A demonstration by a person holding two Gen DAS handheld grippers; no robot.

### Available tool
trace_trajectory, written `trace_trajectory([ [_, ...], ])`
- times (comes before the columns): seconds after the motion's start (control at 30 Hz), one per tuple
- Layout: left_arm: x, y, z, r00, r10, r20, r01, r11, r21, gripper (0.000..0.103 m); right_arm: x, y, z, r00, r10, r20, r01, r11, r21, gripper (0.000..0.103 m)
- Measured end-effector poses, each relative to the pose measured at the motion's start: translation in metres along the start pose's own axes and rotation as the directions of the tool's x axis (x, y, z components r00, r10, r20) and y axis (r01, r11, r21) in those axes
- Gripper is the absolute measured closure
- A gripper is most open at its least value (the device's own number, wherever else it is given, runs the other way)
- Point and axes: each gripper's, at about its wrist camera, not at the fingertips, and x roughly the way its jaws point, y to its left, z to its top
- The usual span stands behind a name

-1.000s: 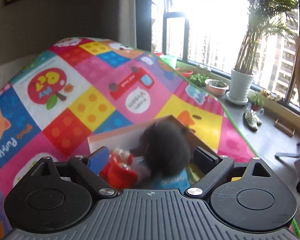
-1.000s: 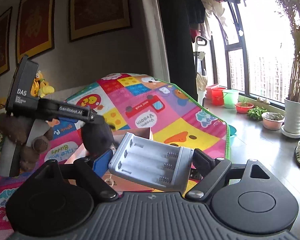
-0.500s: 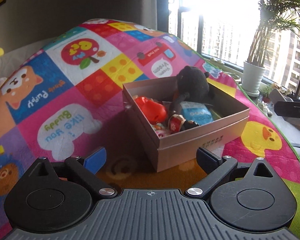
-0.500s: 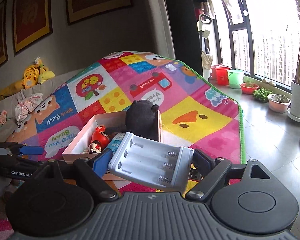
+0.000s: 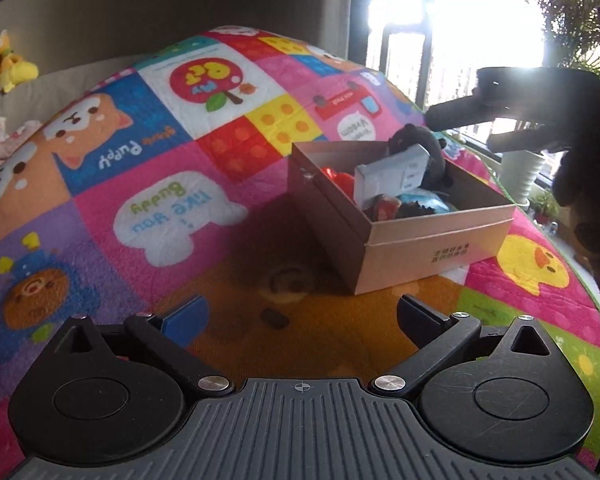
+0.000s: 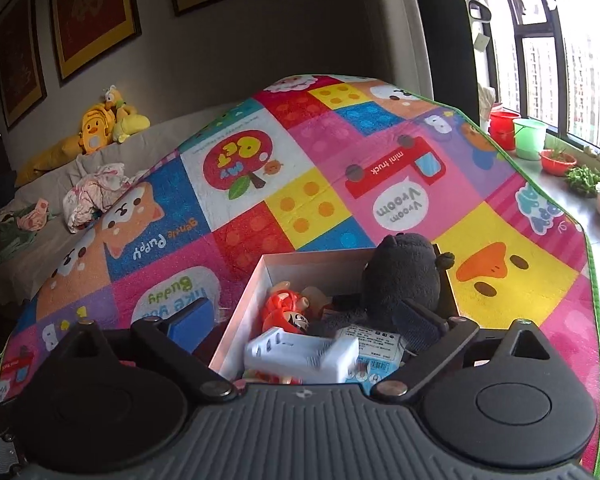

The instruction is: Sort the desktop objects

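The right gripper (image 6: pixel 308 320) has let go: its jaws are spread, and the white battery holder (image 6: pixel 304 354), pinched a moment ago, now lies, slightly blurred so perhaps still settling, in the box (image 6: pixel 240 304) just ahead. The left gripper (image 5: pixel 302 314) hangs spread and empty, the box ahead to its right.
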Motion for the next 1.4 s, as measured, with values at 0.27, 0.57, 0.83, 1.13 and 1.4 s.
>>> trace_trajectory([
  [0.27,0.019,-0.011,0.007,0.999,-0.035,-0.010,0.035,0.999,-0.024,0.000,-0.015,-0.041,-0.034,0.986,-0.165,-0.017,0.165,0.986,0.011,0.000],
  [0.57,0.068,-0.058,0.036,0.994,-0.101,-0.029,0.104,0.990,0.098,0.000,0.052,-0.126,-0.011,0.993,0.094,-0.067,-0.058,0.908,0.415,0.000],
  [0.83,0.077,-0.039,0.039,1.000,-0.027,-0.011,0.028,0.992,0.125,0.000,0.087,-0.117,-0.005,0.981,0.107,-0.164,-0.018,0.883,0.469,0.000],
  [1.13,0.063,0.028,0.047,0.989,0.149,0.004,-0.149,0.989,-0.010,0.000,0.159,-0.041,0.034,0.934,0.283,-0.220,-0.159,0.877,0.453,0.000],
  [1.4,0.026,0.029,0.016,0.990,0.128,-0.057,-0.129,0.991,-0.028,0.000,0.062,-0.011,0.016,0.983,0.167,-0.079,-0.142,0.955,0.259,0.000],
])
